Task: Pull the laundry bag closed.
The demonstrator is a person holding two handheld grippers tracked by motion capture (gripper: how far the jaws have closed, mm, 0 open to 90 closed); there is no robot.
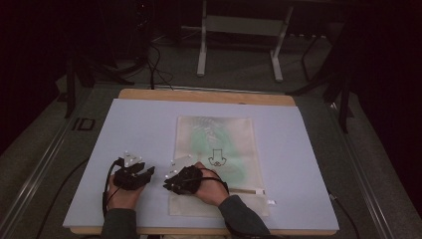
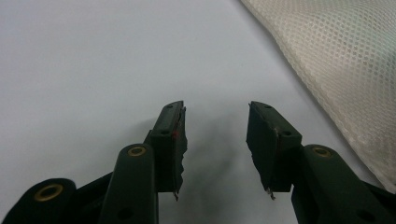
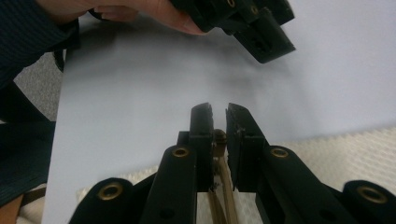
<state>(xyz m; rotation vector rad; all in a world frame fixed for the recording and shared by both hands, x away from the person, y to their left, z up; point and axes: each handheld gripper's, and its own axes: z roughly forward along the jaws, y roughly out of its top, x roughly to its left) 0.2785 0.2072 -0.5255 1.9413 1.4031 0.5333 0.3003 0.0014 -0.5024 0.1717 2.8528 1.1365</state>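
A wide table (image 1: 293,149) with a pale lavender-white top and a wooden edge carried everything. On it, right of centre, lay a flat, cream-coloured mesh zip bag (image 1: 234,134), rectangular, with something pale green showing through the fabric and a small black printed figure near its middle; its zipper ran across the near end, close to the person's side of the table. The left gripper (image 1: 145,175), black and held in the person's left hand, rested over the bare table just beside the bag's left edge; in the left gripper view its jaws stood well apart with nothing between them, the white mesh (image 2: 336,60) lying off to one side and not touching them. The right gripper (image 1: 168,182), black too, sat on the near left corner of the bag, pointing towards the left gripper. In the right gripper view the right gripper (image 3: 219,116) had its jaws drawn nearly together on the small brass-coloured zipper pull (image 3: 219,136), which sat clamped between the pads at the end of the tan zipper tape (image 3: 223,186), just at the bag's edge.
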